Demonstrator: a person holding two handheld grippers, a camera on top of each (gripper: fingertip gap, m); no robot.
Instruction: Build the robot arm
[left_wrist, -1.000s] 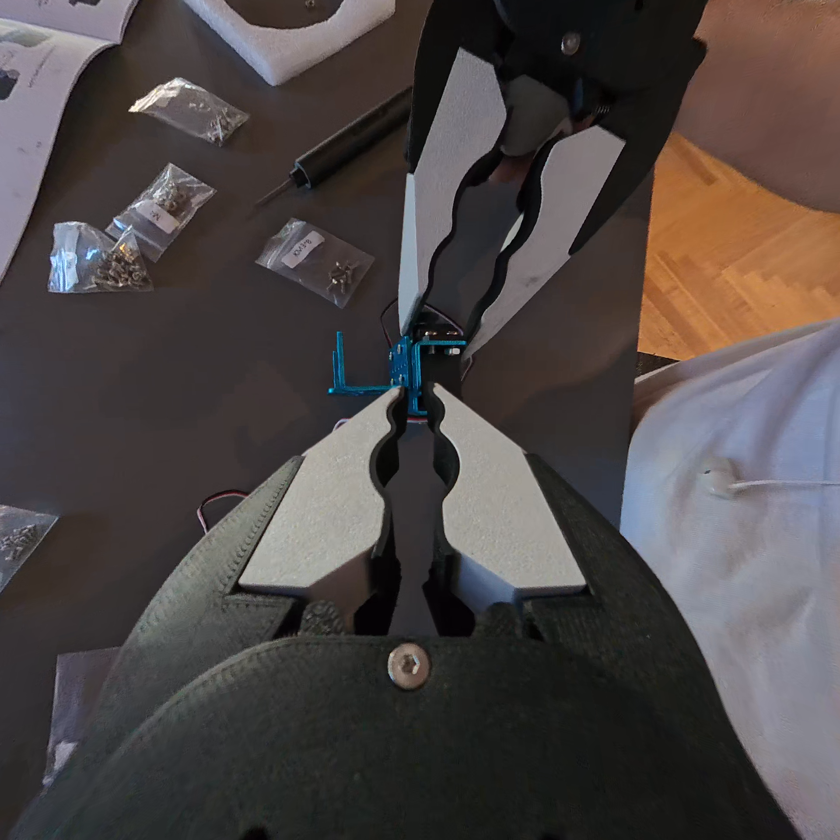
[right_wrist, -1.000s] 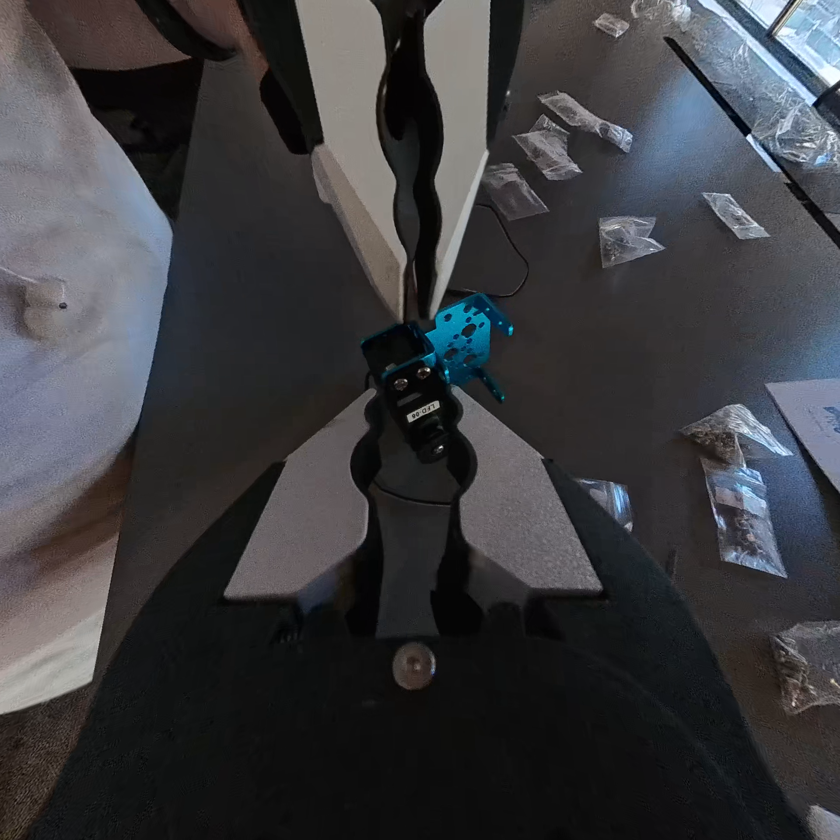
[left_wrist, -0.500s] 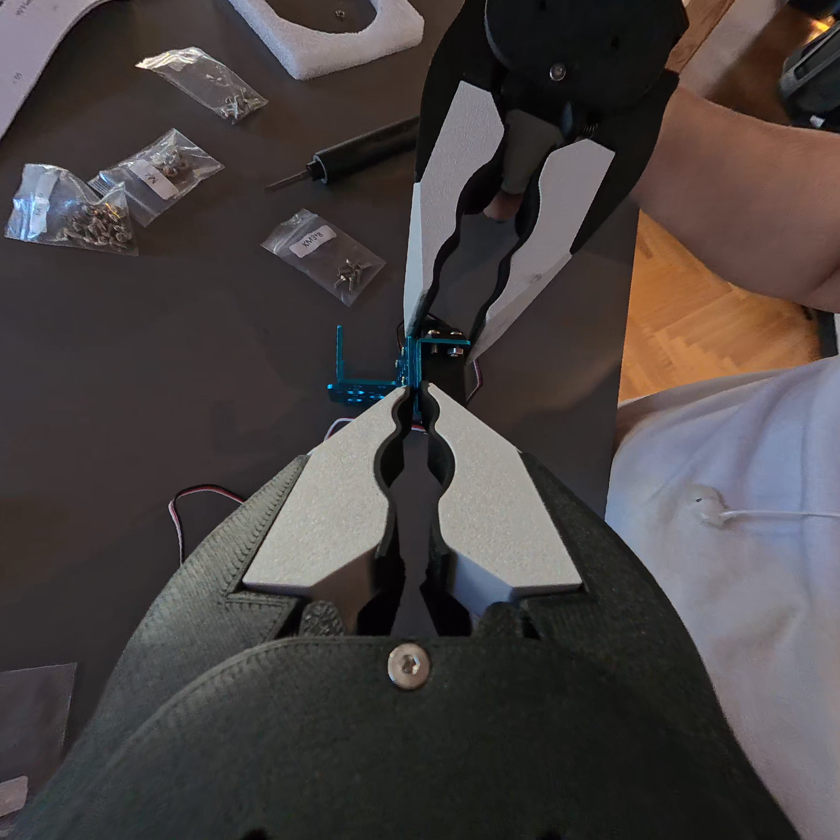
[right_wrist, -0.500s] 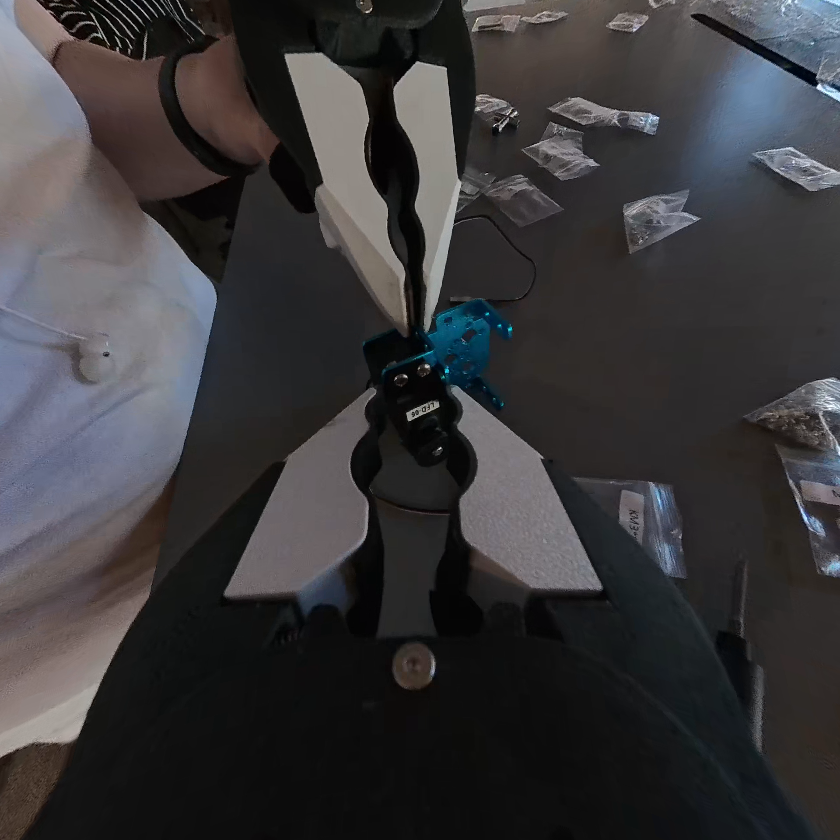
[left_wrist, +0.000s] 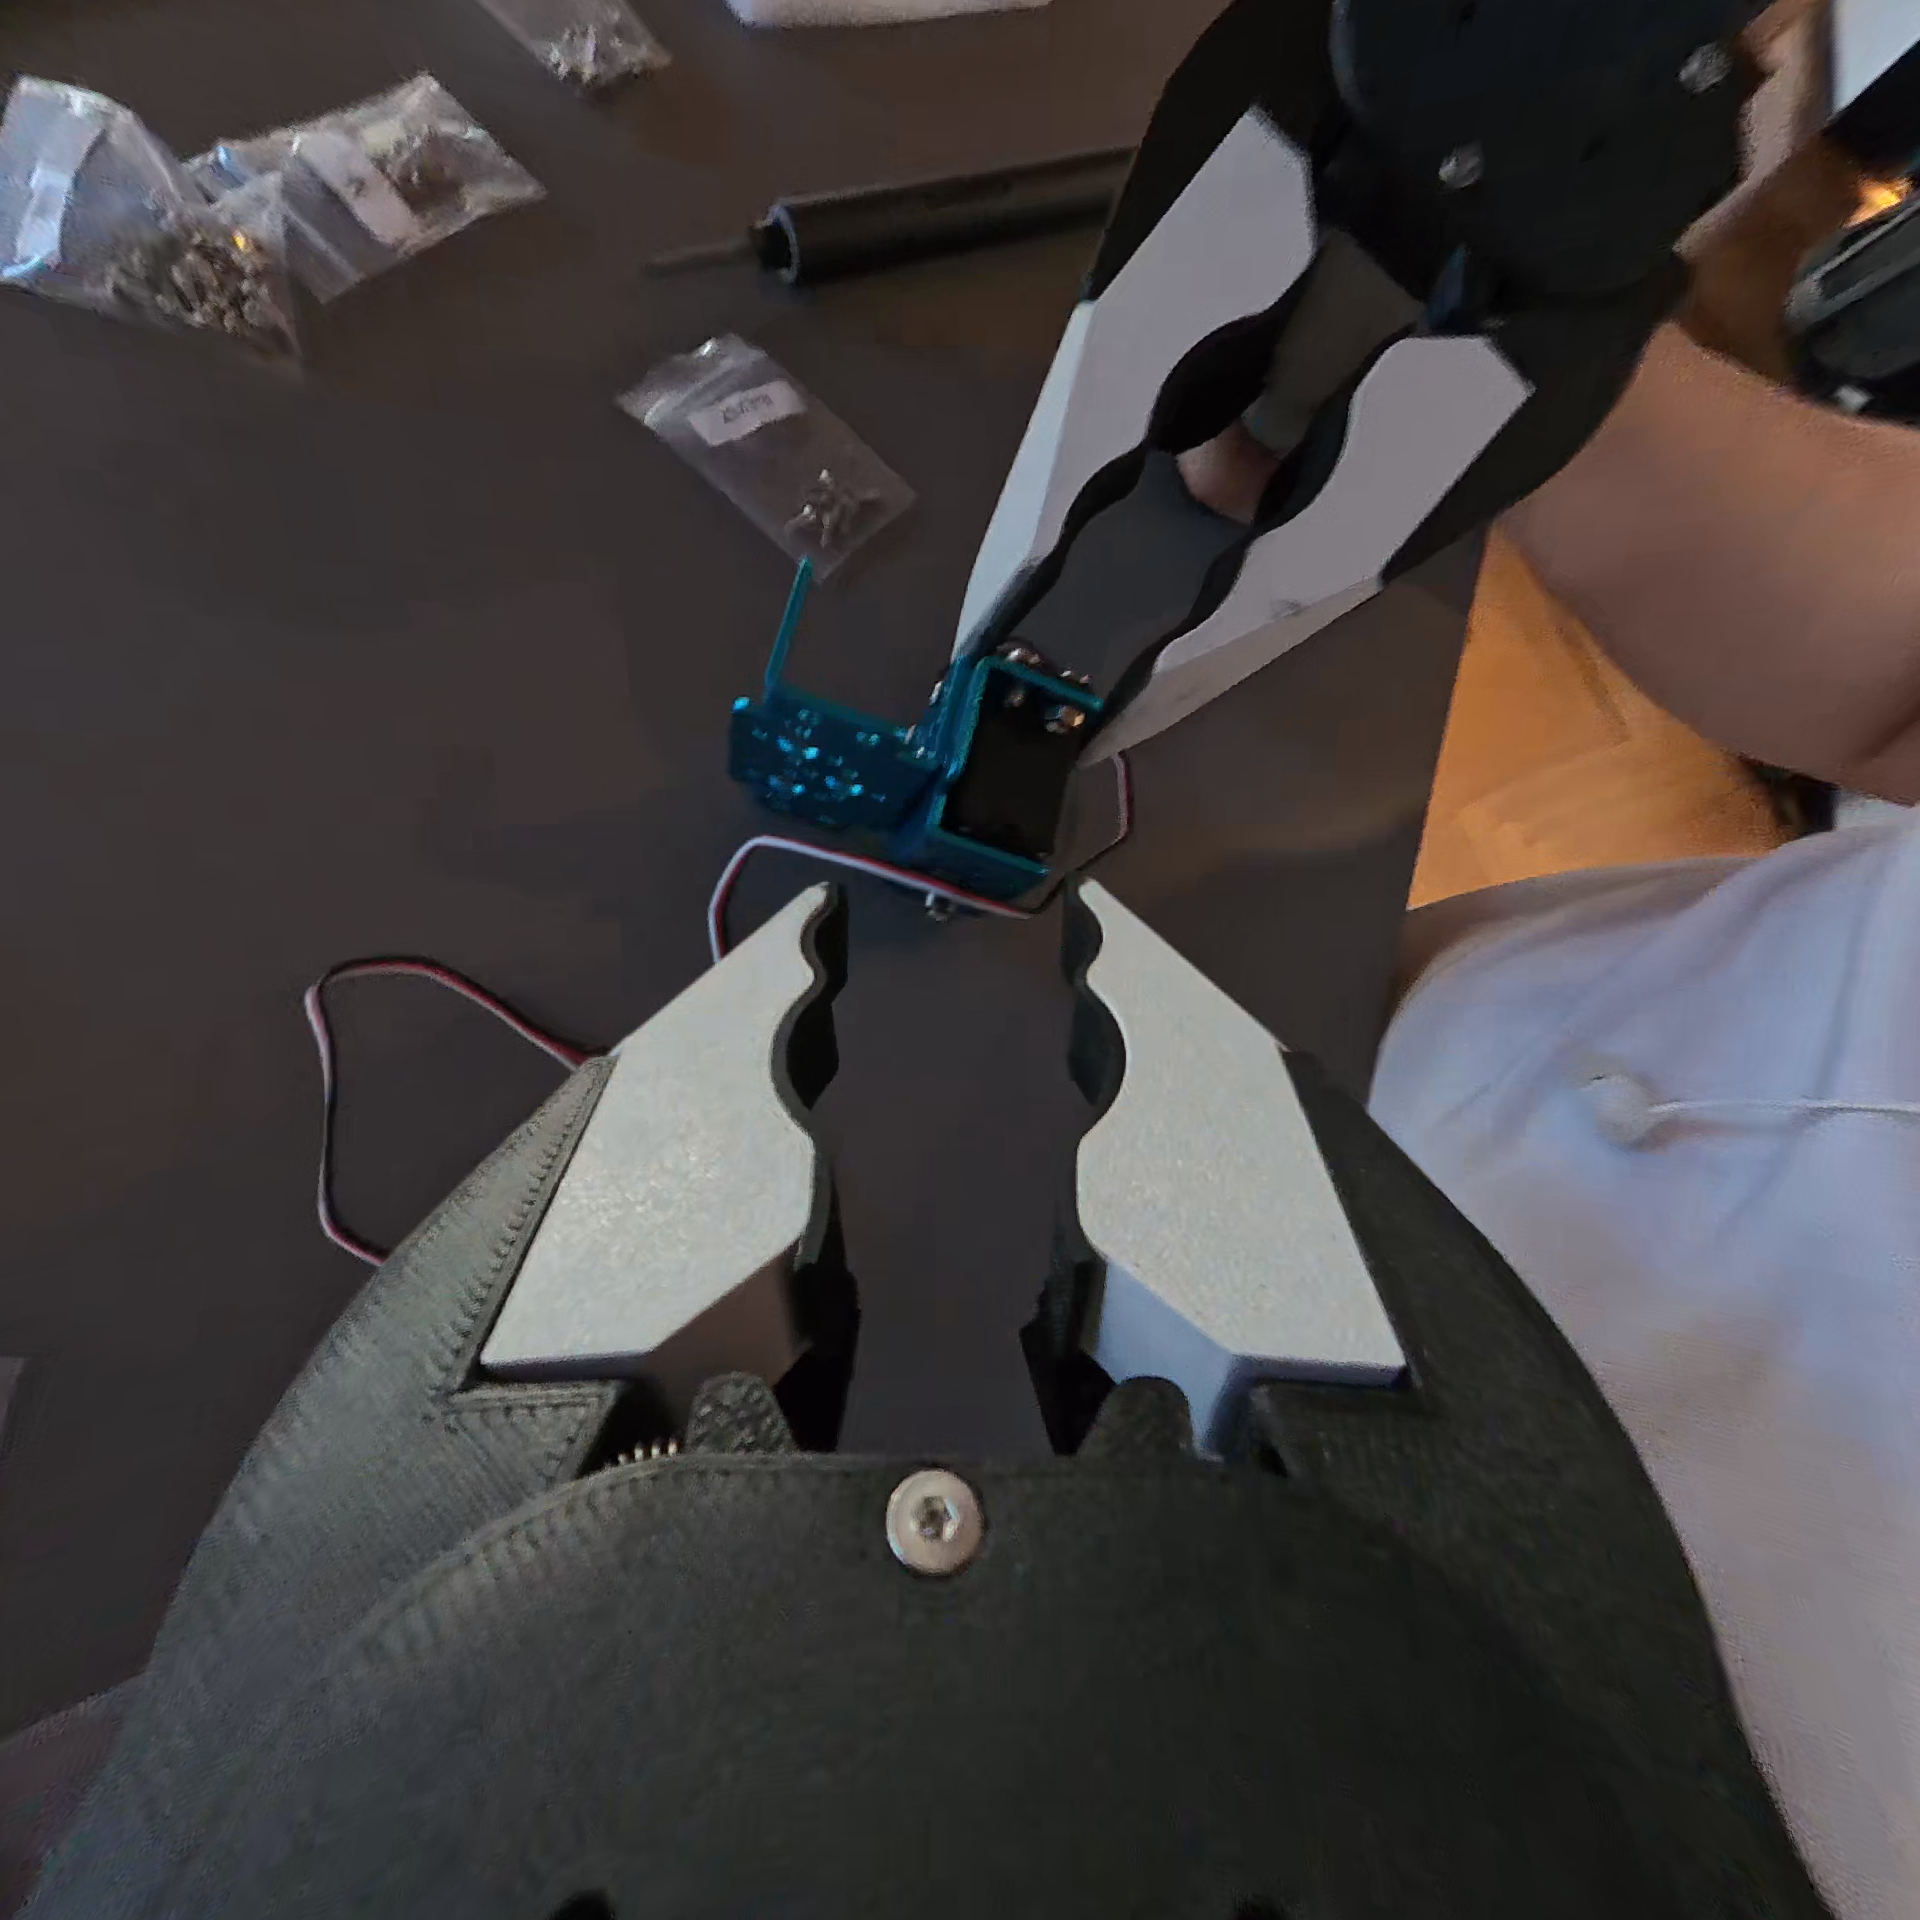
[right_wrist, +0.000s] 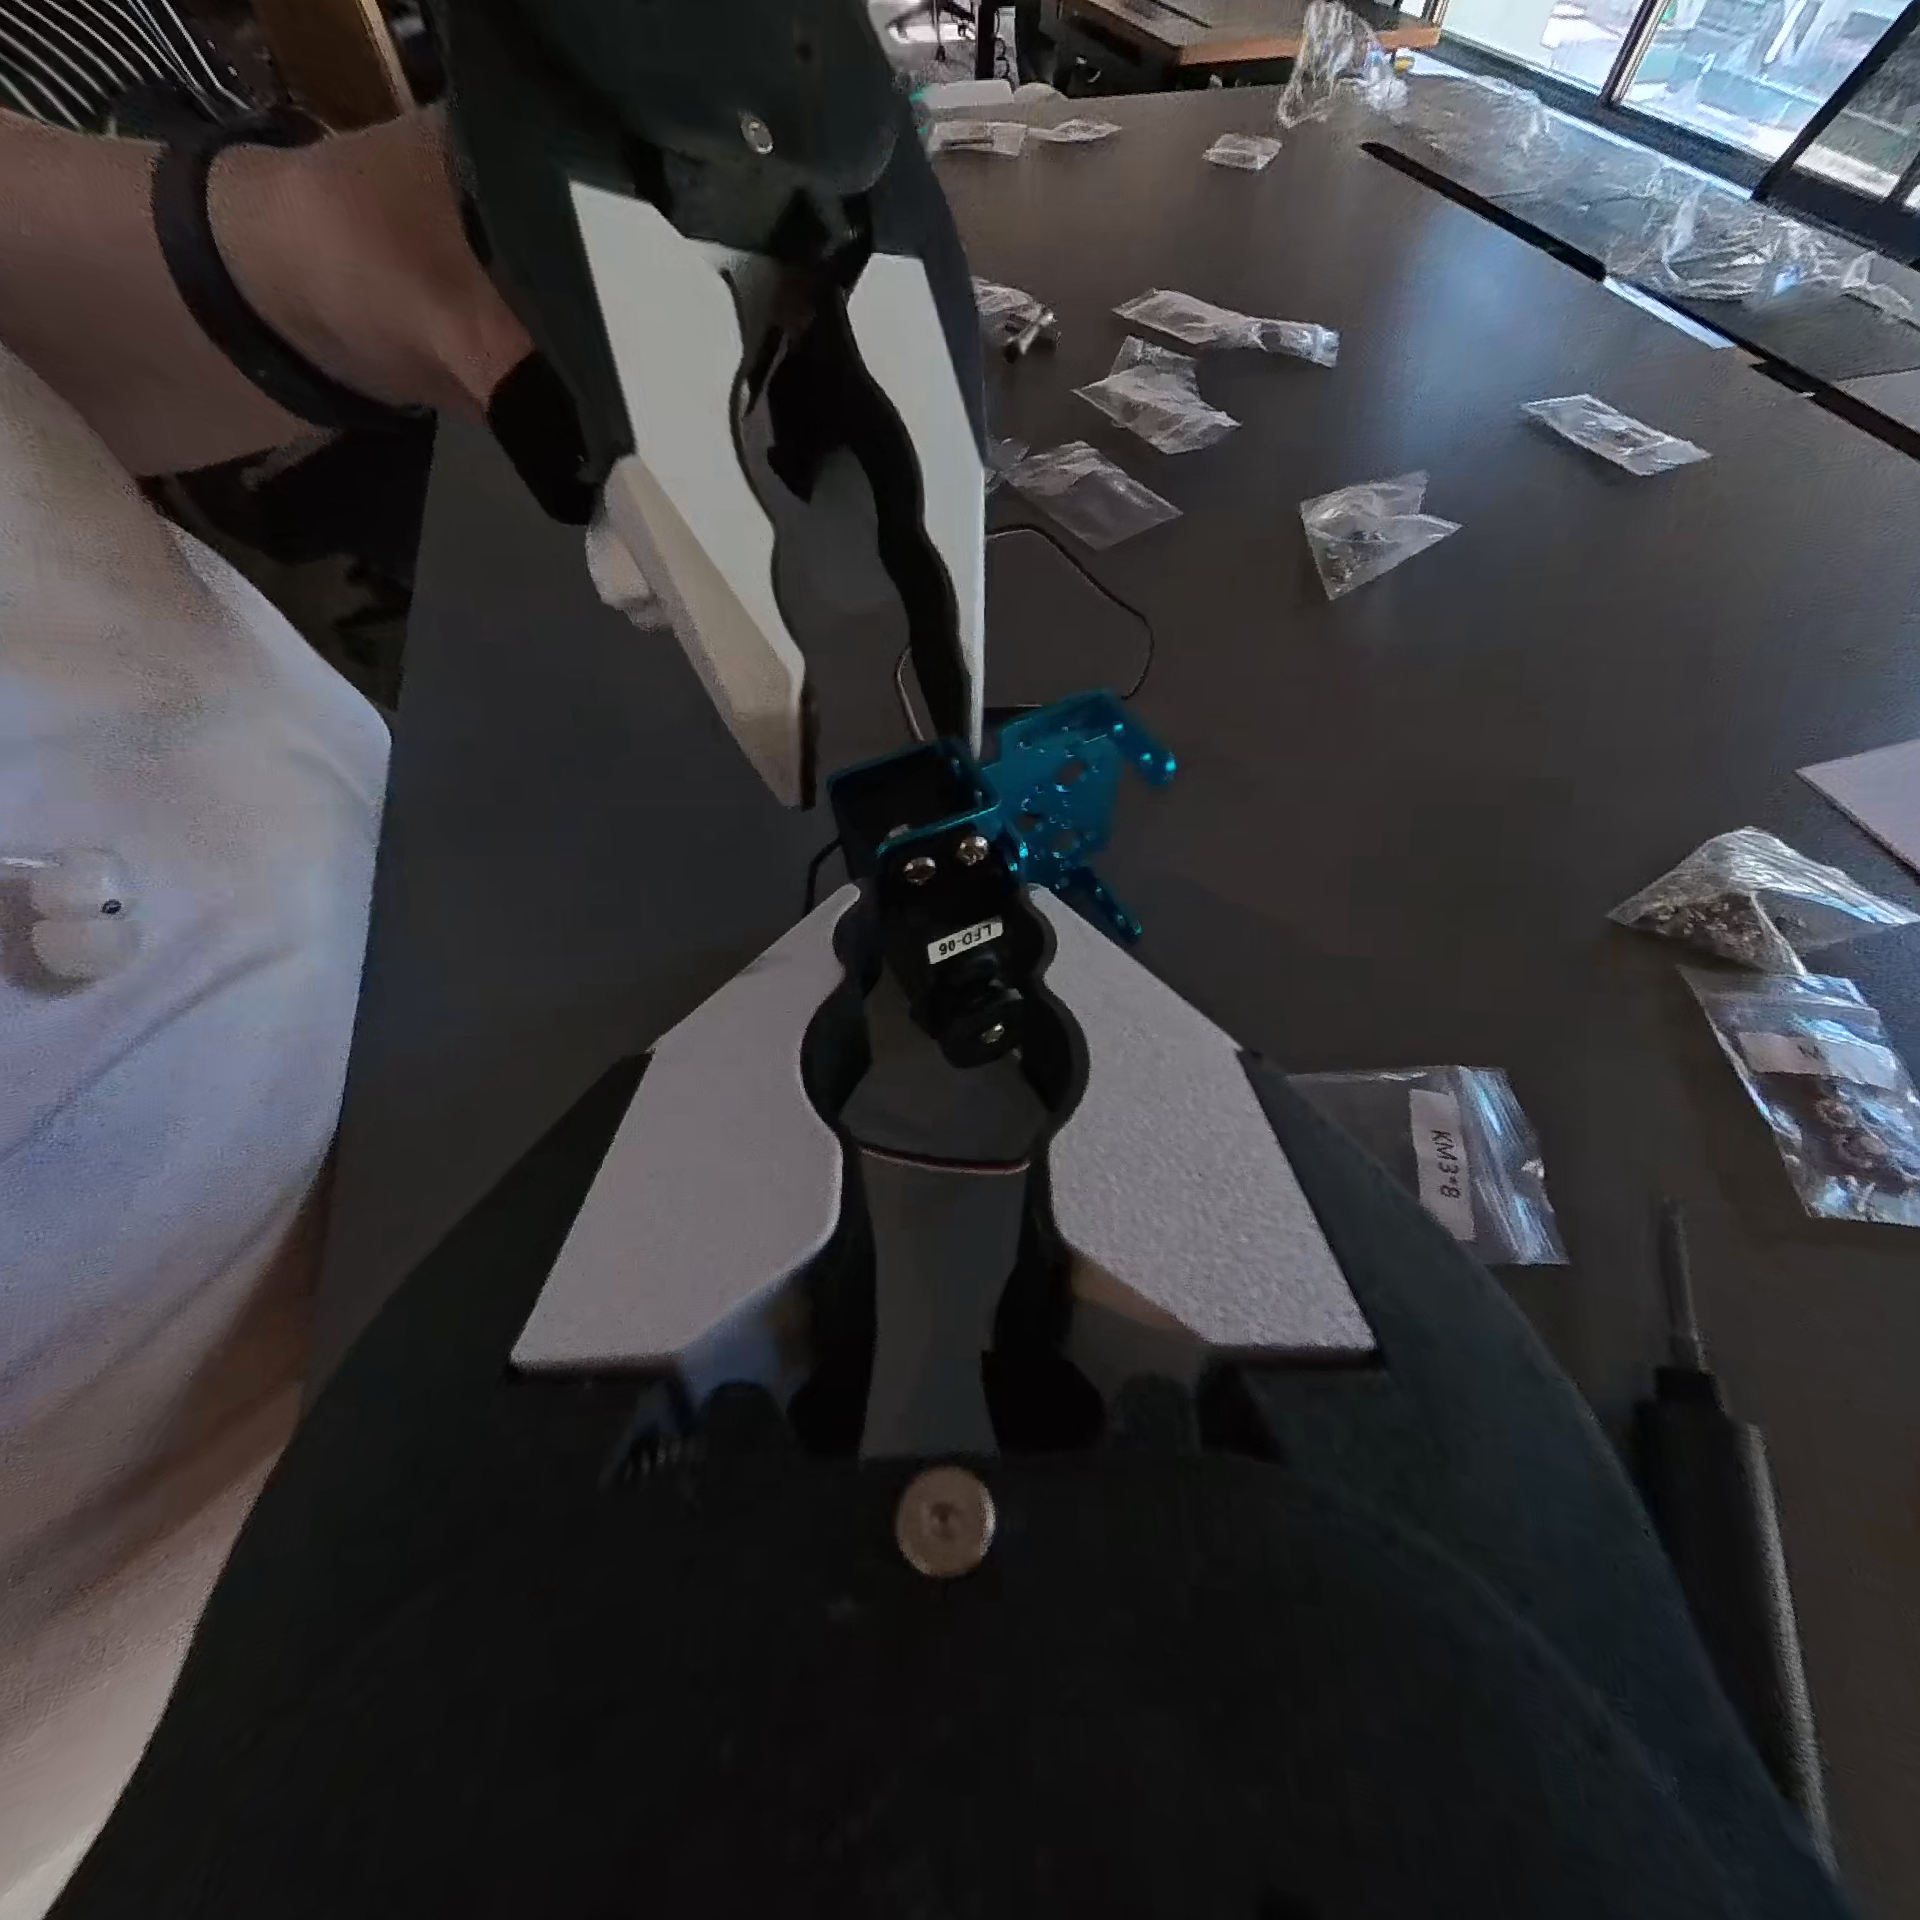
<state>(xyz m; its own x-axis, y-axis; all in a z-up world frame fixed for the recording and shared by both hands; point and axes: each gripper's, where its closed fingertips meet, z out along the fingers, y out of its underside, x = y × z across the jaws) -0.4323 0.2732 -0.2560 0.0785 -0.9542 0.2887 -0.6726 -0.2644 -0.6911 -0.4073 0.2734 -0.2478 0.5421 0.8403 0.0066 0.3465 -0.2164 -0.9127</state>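
Left tongs (left_wrist: 951, 914) now parted, off the blue bracket (left_wrist: 821, 764); right tongs (right_wrist: 940, 904) still clamped on servo (right_wrist: 956, 956).

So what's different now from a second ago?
The left gripper opened and let go of the blue bracket; its fingers now stand apart, just short of it. The right gripper stays shut on the black servo in the bracket. The screw bags and screwdriver stay on the table.
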